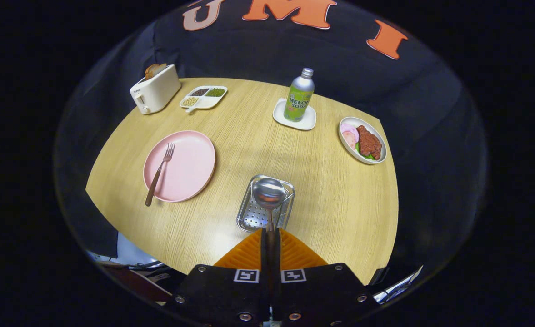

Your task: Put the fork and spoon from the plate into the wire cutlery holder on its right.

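My gripper [270, 232] is shut on the handle of a metal spoon [268, 193]. The spoon's bowl points forward and hangs over the metal cutlery holder [249, 218], which stands on the table just ahead of my fingers. Left of the holder lies a pink plate [190, 165]. A fork [159, 172] with a brown handle rests on the plate's left side, its handle sticking out over the near rim.
On the round wooden table [331, 200] stand a white toaster [156, 89] with bread and a divided snack dish [203, 96] at the far left, a soda bottle [300, 95] on a white coaster beyond the holder, and a plate of meat [362, 140] at the right.
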`<action>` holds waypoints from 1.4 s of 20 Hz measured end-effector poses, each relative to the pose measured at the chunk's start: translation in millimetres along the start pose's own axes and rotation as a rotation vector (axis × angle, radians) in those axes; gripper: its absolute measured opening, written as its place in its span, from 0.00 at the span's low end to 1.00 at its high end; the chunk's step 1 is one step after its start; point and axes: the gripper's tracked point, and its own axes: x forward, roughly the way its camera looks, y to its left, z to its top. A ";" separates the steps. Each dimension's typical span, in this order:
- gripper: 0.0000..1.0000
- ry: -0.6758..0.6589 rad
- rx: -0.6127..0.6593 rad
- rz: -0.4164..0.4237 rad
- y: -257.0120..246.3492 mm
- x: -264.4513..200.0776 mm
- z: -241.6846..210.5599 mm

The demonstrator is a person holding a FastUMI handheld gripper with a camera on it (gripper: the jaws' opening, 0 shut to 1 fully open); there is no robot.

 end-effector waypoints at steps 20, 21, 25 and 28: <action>0.05 0.318 -0.067 0.056 -2.0 47.0 -5.5; 0.05 0.318 -0.071 0.054 -1.6 47.5 -5.7; 0.05 0.315 -0.059 0.060 3.8 48.7 -3.7; 0.10 0.301 -0.069 0.068 9.7 45.4 -1.2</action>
